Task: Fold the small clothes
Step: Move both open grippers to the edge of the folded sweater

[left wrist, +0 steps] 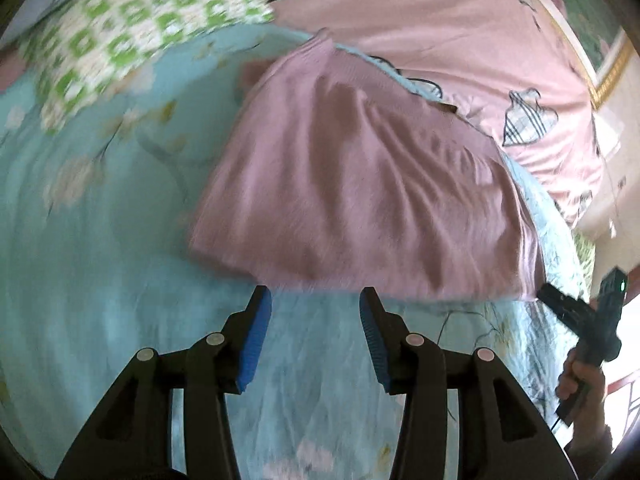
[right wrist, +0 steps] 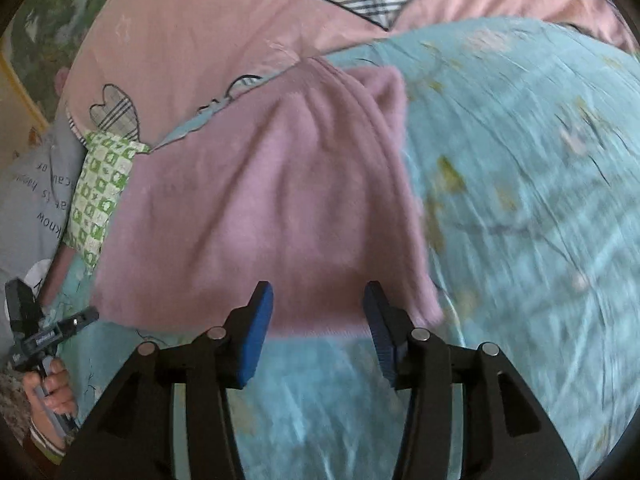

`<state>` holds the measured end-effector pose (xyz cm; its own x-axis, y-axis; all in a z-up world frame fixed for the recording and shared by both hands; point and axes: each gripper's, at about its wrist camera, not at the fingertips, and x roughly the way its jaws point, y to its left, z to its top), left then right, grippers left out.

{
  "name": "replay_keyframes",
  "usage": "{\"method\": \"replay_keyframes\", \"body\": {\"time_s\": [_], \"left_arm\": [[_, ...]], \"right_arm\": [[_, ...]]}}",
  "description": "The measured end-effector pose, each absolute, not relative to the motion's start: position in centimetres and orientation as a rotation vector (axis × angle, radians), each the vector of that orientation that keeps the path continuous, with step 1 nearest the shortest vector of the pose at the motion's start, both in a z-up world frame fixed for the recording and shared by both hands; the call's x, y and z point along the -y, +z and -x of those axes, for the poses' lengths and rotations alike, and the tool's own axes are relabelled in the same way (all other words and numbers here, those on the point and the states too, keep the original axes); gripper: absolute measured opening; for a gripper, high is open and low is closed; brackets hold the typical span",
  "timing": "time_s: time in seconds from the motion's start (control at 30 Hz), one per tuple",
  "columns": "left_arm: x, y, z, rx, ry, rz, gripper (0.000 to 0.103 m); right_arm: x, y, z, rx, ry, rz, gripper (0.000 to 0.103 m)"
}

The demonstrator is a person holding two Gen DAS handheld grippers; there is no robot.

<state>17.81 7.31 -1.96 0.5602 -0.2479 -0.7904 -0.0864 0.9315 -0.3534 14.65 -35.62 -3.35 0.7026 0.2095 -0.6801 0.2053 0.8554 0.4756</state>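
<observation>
A small pink garment [left wrist: 360, 184] lies spread and wrinkled on a light blue floral bedspread [left wrist: 100, 280]. My left gripper [left wrist: 316, 300] is open and empty, hovering just short of the garment's near hem. In the right wrist view the same pink garment [right wrist: 260, 208] lies ahead, and my right gripper [right wrist: 318, 298] is open and empty over its near edge. The right gripper also shows in the left wrist view [left wrist: 580, 316], at the garment's right corner. The left gripper shows in the right wrist view [right wrist: 44, 332], at the far left.
A green-and-white checked cloth [left wrist: 132, 36] lies at the back left, also seen in the right wrist view [right wrist: 104, 188]. A pink quilt with plaid heart patches [left wrist: 460, 40] lies behind the garment. A grey printed pillow [right wrist: 28, 208] sits at the left.
</observation>
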Motion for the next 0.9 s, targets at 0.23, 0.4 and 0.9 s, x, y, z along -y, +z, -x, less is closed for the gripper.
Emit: {"method": "replay_keyframes", "body": {"time_s": [0.23, 0.4, 0.9], "left_arm": [[-9.6, -3.7, -15.2, -0.959, -0.060, 0.605, 0.060], [-9.3, -3.9, -15.7, -0.945, -0.077, 0.695, 0.062], [-8.9, -5.2, -19.8, -0.891, -0.041, 0.920, 0.071]], "right_arm": [[33.2, -2.0, -9.8, -0.725, 0.052, -0.648, 0.049], [29.7, -1.7, -7.1, -0.713, 0.109, -0.658, 0.051], [27.7, -2.4, -5.1, -0.767, 0.115, -0.637, 0.051]]}}
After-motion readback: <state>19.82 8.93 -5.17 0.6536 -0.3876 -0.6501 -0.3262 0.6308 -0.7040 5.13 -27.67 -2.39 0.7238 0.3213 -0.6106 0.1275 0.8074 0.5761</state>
